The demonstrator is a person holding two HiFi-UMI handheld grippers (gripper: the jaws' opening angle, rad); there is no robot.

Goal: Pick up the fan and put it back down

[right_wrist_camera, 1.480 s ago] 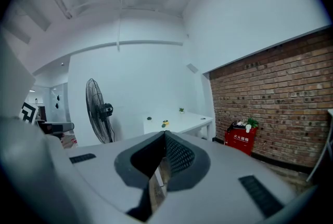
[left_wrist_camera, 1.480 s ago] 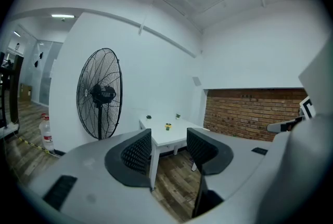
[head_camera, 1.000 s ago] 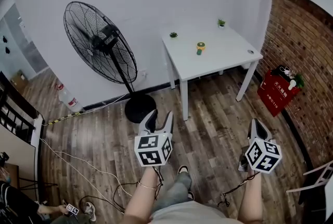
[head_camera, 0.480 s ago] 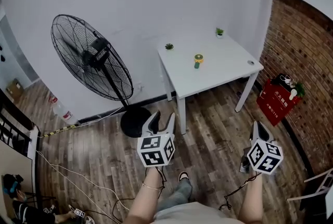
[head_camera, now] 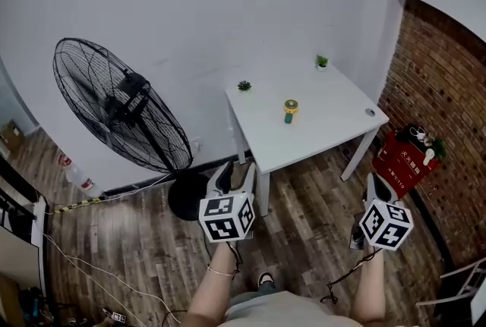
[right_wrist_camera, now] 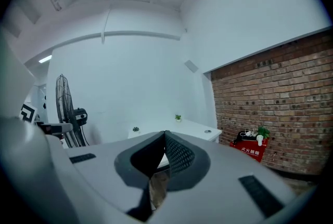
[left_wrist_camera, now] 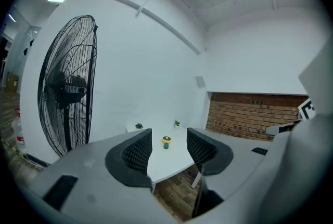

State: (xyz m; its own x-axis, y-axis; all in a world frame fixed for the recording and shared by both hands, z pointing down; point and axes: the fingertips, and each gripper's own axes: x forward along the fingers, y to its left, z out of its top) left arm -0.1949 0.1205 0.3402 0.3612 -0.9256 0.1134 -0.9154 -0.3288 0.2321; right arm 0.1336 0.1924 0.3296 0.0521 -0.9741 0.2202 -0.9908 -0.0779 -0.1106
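On the white table (head_camera: 326, 124), far right of centre, stands a small yellow-headed, green-stemmed fan (head_camera: 289, 111), upright and well clear of every edge. It is too small to make out in detail. Two small potted plants (head_camera: 244, 86) sit along the table's far edge, one at each far corner, and a small round object (head_camera: 370, 112) lies near the right edge.

Far left: a large black standing fan (head_camera: 114, 105), cage tilted, pole running down to a round base (head_camera: 184, 196) on the wood floor (head_camera: 152, 242), just left of the table's near-left leg. A bottle (head_camera: 76, 175) stands by the white wall further left. Loose cables (head_camera: 83, 265) trail over the near-left floor.

Left gripper (head_camera: 234, 172): held over the floor at near centre, just short of the table's near edge. Jaws stand apart with nothing between them. Its own view looks through the gap at the tabletop and the small fan, both well beyond the tips.

Right gripper (head_camera: 374, 183): near right, over the floor and touching nothing. Jaws are closed together at the tips and hold nothing.

Right side: a brick wall (head_camera: 448, 83), with a red box (head_camera: 401, 155) on the floor against it, small items on top.

Both fans are well apart from both grippers.
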